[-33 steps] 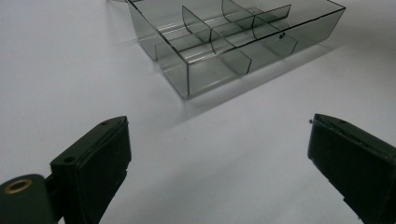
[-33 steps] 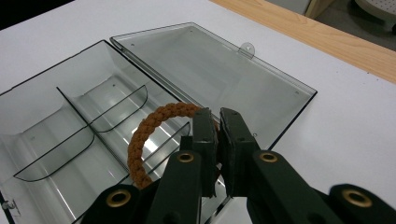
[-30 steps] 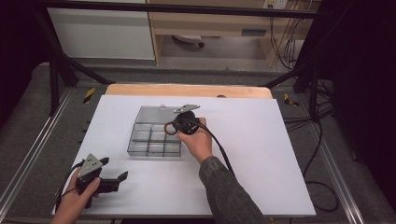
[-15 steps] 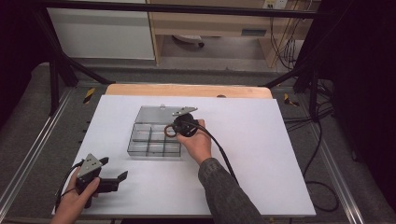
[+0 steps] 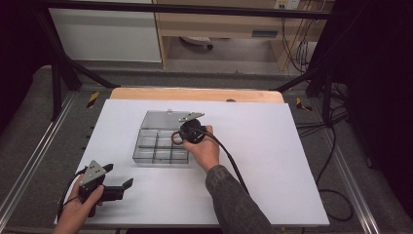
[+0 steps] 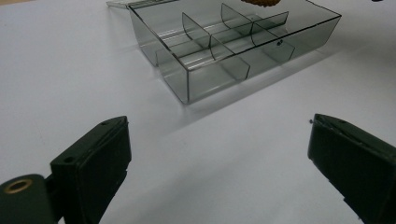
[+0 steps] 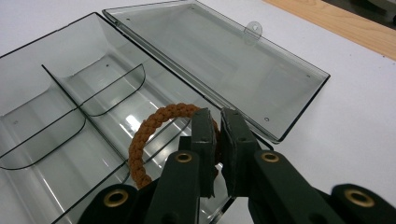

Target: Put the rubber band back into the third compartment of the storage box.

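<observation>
High view, left to right. Two claws, one clear box, one braided ring.

Left claw [image 5: 117, 179] low at the near left corner of the surface [image 5: 272, 161], gripped in the left hand [image 5: 80, 209], jaws spread wide with nothing between them; grey three-cornered plate on top. Well apart from the box. In the left gripper view, both black jaws far apart over bare white, box [image 6: 233, 44] ahead of them and a little to the right.

Ahead and right of that claw: one clear smoked plastic box [image 5: 163, 146], split by dividers into small compartments, exact count hard to tell. Lid [image 5: 163, 118] swung fully back and lying flat on the far side, small tab at its edge.

Right claw [image 5: 179, 139] over the box's right end, held in the right hand [image 5: 205, 151], cable trailing back along the sleeve. Jaws pinched on one brown braided ring [image 5: 176, 138]. In the right gripper view, ring [image 7: 149, 128] upright between the jaw tips, hanging above a compartment at the lid side, not clearly touching the floor of the box; open lid [image 7: 224, 60] just beyond the claw.

White surface, wooden strip along the far edge. Around it a black frame, grey floor, cables to the right, a pale cabinet and wooden shelving beyond.
</observation>
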Demonstrator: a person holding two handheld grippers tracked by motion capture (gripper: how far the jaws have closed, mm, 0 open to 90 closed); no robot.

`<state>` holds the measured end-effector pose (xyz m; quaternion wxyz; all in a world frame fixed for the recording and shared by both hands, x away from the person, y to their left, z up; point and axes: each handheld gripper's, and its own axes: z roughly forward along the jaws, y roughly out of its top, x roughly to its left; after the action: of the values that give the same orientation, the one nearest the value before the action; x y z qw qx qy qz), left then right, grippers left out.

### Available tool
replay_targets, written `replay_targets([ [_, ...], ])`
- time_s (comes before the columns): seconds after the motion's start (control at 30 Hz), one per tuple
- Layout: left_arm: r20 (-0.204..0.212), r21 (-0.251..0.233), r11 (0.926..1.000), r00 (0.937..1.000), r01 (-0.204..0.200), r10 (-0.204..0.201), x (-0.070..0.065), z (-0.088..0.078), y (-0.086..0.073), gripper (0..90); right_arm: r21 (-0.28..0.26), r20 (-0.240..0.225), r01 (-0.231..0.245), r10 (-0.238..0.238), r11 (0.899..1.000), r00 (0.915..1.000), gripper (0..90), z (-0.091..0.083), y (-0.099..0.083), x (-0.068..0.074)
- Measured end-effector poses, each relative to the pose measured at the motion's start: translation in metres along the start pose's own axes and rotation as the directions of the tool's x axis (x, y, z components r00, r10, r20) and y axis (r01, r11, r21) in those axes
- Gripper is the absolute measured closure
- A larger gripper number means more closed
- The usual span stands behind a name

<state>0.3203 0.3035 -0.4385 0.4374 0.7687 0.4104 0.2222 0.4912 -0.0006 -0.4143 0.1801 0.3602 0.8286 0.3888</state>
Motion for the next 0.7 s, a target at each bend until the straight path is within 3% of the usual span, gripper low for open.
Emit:
replay_targets([
  [0.5, -0.004, 0.002, 1.0, 1.0, 0.003, -0.003, 0.0, 0.0, -0.001, 6.0, -0.085, -0.032, -0.079, 0.076, 0.993, 0.9966, 70.1, -0.018, -0.001, -0.001],
  [0.6, -0.005, 0.003, 1.0, 1.0, 0.005, -0.005, -0.001, 0.0, -0.001, 6.0, -0.095, -0.038, -0.104, 0.1, 0.99, 0.9942, 62.7, -0.022, -0.001, -0.005],
  [0.7, -0.005, 0.003, 1.0, 1.0, 0.003, -0.003, -0.001, 0.001, -0.001, 6.0, -0.094, -0.056, -0.144, 0.139, 0.985, 0.9887, 44.3, -0.024, 0.002, -0.009],
])
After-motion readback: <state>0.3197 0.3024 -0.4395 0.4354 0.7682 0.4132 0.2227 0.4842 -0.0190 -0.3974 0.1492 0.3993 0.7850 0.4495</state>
